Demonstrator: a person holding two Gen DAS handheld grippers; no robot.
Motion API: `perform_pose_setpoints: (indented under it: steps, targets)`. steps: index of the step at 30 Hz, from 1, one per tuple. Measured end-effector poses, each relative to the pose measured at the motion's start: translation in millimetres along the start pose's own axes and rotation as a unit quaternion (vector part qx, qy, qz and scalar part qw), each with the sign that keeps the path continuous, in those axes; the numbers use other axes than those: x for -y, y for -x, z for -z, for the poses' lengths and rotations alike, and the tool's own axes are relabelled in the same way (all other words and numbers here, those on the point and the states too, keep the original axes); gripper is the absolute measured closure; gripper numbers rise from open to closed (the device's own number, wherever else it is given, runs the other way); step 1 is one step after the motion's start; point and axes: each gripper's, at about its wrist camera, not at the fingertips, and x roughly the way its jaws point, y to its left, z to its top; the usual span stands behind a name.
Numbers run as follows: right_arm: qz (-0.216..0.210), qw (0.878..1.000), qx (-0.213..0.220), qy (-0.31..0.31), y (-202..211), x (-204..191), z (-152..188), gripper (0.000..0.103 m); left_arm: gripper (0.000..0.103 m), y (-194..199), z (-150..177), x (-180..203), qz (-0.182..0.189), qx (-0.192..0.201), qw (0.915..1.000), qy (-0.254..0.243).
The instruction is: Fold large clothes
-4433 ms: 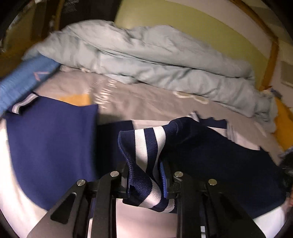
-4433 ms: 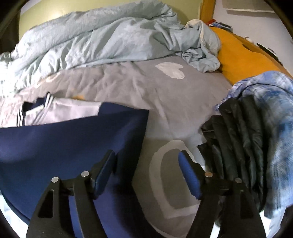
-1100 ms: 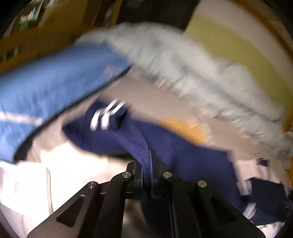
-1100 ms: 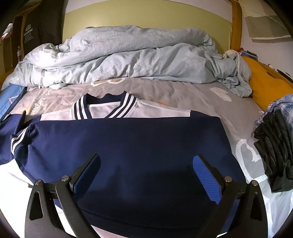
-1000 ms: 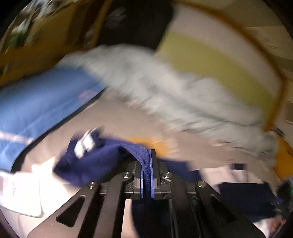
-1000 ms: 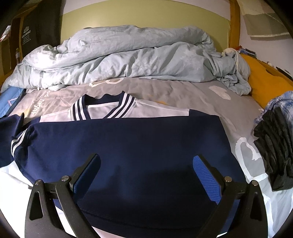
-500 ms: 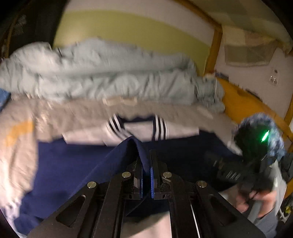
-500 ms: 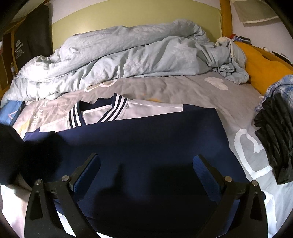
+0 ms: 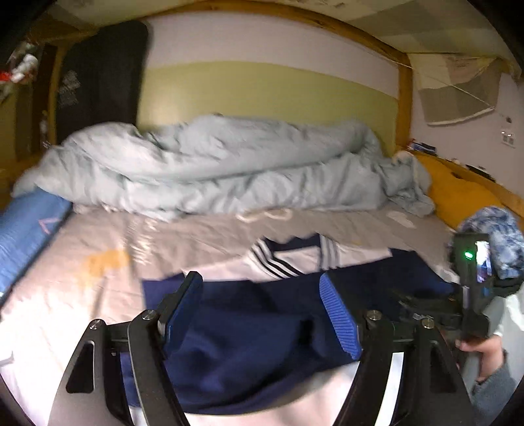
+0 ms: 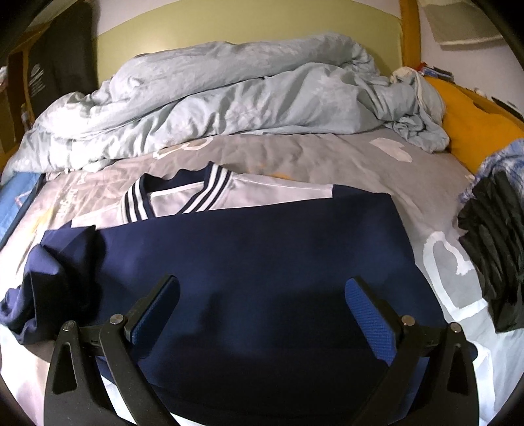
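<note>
Crumpled pale blue duvet (image 10: 235, 98) heaped along the green headboard (image 10: 249, 29); grey patterned bedsheet (image 10: 327, 157) below; orange pillow (image 10: 475, 131) and black garment (image 10: 494, 249) at right.

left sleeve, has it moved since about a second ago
Yes. The left sleeve now lies bunched on the shirt's left edge, drawn in from the blue pillow side; the left gripper has just opened.

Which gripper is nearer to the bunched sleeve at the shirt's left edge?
Left. The left gripper, jaws open after just releasing, hovers over the shirt's left part beside the bunched sleeve. The right gripper, also open, hangs over the shirt's middle, farther away.
</note>
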Motion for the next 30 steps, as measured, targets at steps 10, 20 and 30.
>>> perform_pose_setpoints:
  steps: [10,20,30]
  targets:
    - [-0.008,1.0,-0.002,0.001,0.7,-0.4,1.2,0.003,0.018,-55.0,20.3,-99.6,-0.093,-0.104,0.9875,0.073]
    - [-0.002,1.0,0.001,0.001,1.1,0.9,1.4,0.003,0.053,-107.8,63.5,-134.2,-0.033,-0.228,0.9621,0.145]
    - [0.003,1.0,0.006,-0.017,5.8,6.8,-0.3,0.003,0.098,-47.7,14.7,-103.5,0.011,-0.088,0.9881,0.125]
